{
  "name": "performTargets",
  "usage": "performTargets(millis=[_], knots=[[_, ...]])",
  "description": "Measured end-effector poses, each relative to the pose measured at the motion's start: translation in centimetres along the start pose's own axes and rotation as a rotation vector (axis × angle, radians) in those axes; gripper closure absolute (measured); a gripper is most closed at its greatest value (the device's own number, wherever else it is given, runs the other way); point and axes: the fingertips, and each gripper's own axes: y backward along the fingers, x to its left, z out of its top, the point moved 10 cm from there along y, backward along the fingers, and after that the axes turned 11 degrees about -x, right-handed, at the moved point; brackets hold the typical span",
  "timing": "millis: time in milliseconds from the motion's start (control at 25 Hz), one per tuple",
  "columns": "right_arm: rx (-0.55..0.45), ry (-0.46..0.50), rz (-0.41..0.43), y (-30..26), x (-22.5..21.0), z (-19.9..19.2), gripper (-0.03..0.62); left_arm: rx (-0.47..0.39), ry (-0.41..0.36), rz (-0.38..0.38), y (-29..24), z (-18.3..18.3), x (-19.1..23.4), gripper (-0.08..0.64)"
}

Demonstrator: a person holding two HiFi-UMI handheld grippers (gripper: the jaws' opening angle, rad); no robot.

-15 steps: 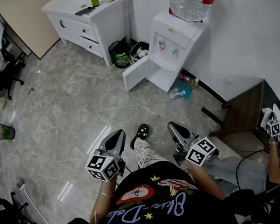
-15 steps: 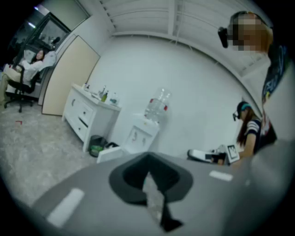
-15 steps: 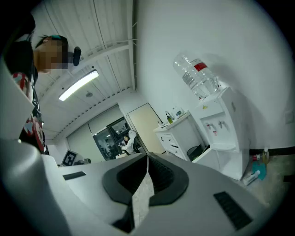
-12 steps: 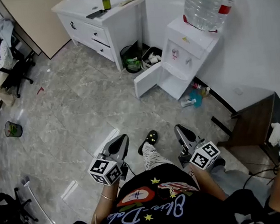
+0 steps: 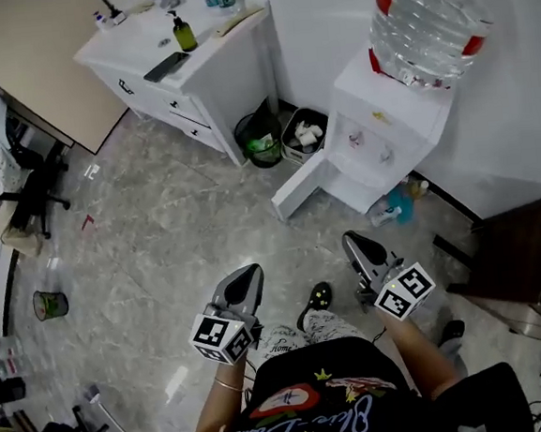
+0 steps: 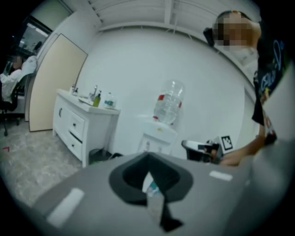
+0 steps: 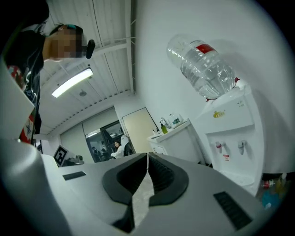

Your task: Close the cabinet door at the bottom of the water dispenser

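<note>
Our left gripper [image 5: 249, 272] and right gripper [image 5: 351, 241] both have their jaws pressed together on nothing. The cabinet door [image 5: 298, 187] stands swung out from the water dispenser [image 5: 390, 125], well apart from both. It runs toward 7 o'clock and lies at 1 o'clock from the left gripper; its free edge seems nearer that one.

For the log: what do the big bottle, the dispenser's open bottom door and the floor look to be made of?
The bottle: clear plastic, likely; see-through with ribbed walls. The door: smooth white, probably plastic or painted metal; the look leaves it open. The floor: glossy grey stone-look tiles, veined, with reflections and joint lines.
</note>
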Motion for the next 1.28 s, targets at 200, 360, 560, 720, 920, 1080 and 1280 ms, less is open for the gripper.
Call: performTargets(millis=[200,360,560,720,920,1080,1280], knots=[[0.005,0.011,-0.07,-2.3,-3.9,-2.0,0.575,0.143,0.008,-0.041,-6.0,-3.7,3.5,0.561],[0.009,-0.014,-0.115,-1.3,-6.9,-6.3,0.575,0.193,0.04,-0.075,-10.1,-10.3,5.6,0.561],[-0.012,-0.051,-0.206,-1.0,-10.6,-12.9,0.575,0.241,0.0,-0.164,-16.0,-17.2,7.8,0.561],[-0.001,-0.063,-0.234,-5.0,-13.9,-17.4,0.575,0.26,0.036,-0.193,-20.5,-21.2,11.4,0.561],[-0.009,-0.092,-0.269,-10.7,-16.9,-23.2,0.575,0.249,0.022,-0.234,-24.5,-24.3,14.9,0.561],[0.05,-0.12,-0.273,-13.5,-18.1,-27.2,0.575,0.282,-0.006,-0.2,-25.2,-26.6,18.6,0.561],[0.093,-0.124,-0.275,-15.4,-19.8,-30.0,0.575,0.324,-0.069,-0.109,-26.5,-29.2,24.3,0.561]])
